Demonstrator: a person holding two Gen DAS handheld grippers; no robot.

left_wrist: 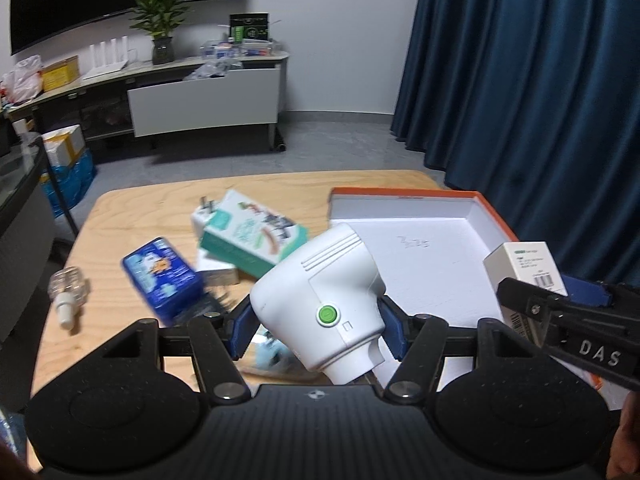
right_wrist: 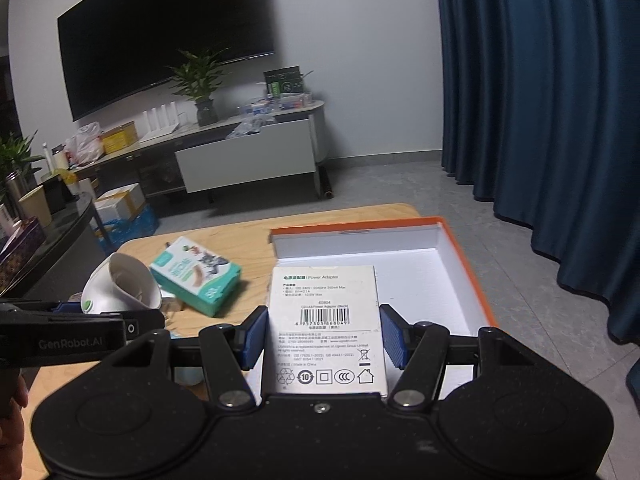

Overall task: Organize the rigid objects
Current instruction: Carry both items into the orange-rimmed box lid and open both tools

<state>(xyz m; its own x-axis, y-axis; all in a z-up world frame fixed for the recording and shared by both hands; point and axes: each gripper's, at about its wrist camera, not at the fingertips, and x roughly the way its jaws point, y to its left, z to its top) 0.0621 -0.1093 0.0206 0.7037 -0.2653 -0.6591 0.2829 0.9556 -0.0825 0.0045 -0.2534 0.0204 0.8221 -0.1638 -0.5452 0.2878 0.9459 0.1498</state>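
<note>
Left wrist view: the left gripper is clamped on a white device with a green button, both blue pads pressing its sides. The device sits tilted, above the near left corner of the orange tray. At right, the right gripper holds a white box over the tray. Left of the device lie a blue tin and a clear bottle on the wooden table. Beyond the tin, a teal box rests tilted on a white plug.

Right wrist view: the right gripper is closed on the white box, label side up, barcode visible, pads against both long edges. The box hangs over the tray's white floor, near its left wall. At left, the left gripper carries the device. The teal box lies on the table just beyond it, left of the tray.
</note>
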